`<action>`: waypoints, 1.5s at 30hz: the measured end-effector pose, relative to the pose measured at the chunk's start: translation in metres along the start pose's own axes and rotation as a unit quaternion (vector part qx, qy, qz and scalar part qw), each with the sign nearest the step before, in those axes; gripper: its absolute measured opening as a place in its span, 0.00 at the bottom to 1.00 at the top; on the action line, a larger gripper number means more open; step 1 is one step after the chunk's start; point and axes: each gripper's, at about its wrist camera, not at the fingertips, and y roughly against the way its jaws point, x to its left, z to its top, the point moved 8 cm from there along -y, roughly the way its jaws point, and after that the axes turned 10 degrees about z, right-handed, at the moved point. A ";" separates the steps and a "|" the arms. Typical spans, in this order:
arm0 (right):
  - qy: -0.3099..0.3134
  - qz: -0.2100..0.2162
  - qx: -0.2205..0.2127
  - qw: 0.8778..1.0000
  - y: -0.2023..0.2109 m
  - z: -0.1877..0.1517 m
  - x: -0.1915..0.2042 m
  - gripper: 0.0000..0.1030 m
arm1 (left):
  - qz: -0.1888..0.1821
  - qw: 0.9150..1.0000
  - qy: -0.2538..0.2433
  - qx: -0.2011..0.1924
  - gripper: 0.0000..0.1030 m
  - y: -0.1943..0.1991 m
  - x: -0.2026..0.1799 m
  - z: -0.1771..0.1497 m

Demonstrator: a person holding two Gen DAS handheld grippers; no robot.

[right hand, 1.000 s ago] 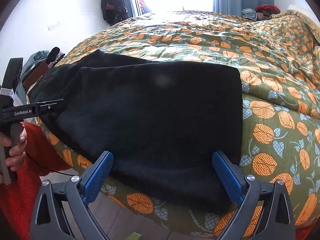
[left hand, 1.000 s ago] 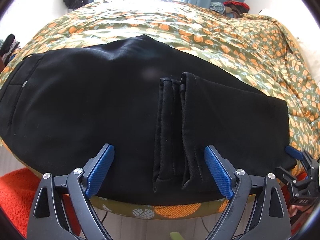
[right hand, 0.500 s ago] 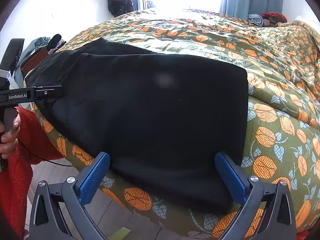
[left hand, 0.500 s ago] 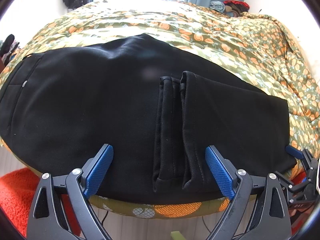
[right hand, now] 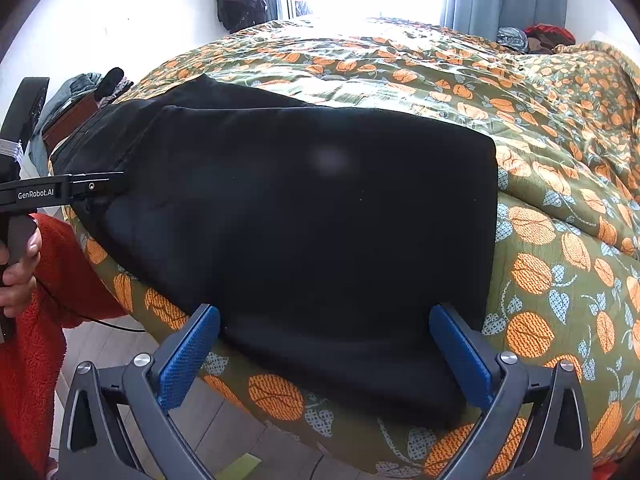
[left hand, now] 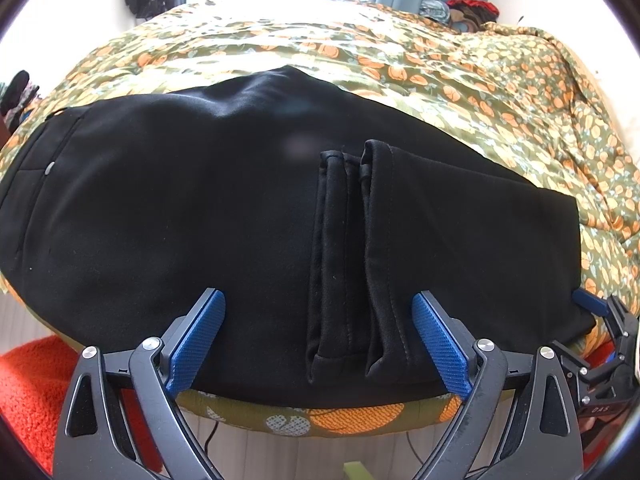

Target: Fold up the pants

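Pants point(left hand: 200, 208) show hem cuffs point(left hand: 352, 256) only in left view; both tools point(left hand: 318, 340) point(right hand: 324, 356) spread, empty.

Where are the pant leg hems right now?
In the left wrist view, the hems lie folded onto the pants, between the open left gripper fingers, near the bed's front edge.

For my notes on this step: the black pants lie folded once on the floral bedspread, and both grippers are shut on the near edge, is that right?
Not quite: both grippers are open. The left wrist view shows the left gripper spread wide, gripping nothing, over the pants; the right wrist view shows the same for the right gripper. The bedspread part holds.
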 end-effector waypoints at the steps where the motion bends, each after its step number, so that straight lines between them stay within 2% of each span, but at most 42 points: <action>1: 0.000 0.000 0.000 1.000 0.000 0.000 0.000 1.00 | 0.000 1.000 0.000 0.000 0.93 0.000 0.000 0.000; 19: 0.000 0.000 0.000 1.000 0.000 0.001 -0.001 1.00 | 0.003 1.000 -0.003 -0.001 0.94 0.000 0.001 -0.001; 22: 0.001 0.003 -0.011 1.000 0.002 0.001 0.000 1.00 | 0.000 1.000 0.001 -0.001 0.94 0.001 0.003 0.000; 25: 0.003 0.003 -0.038 0.999 0.013 0.005 0.001 1.00 | -0.019 0.999 0.030 -0.005 0.94 0.008 0.010 0.004; 28: 0.000 -0.016 -0.072 0.997 0.033 0.015 0.000 1.00 | -0.031 0.997 0.066 -0.014 0.94 0.014 0.021 0.010; 32: -0.008 -0.068 -0.112 0.991 0.058 0.023 -0.011 1.00 | -0.029 0.996 0.086 -0.022 0.94 0.020 0.033 0.016; 35: -0.035 -0.095 -0.110 0.989 0.063 0.022 -0.027 1.00 | -0.029 0.995 0.091 -0.027 0.94 0.024 0.038 0.019; 39: -0.079 -0.107 -0.098 0.986 0.062 0.015 -0.044 1.00 | -0.025 0.995 0.089 -0.031 0.94 0.029 0.041 0.019; 45: -0.078 -0.121 -0.102 0.984 0.069 0.011 -0.051 1.00 | -0.020 0.995 0.095 -0.030 0.94 0.030 0.044 0.018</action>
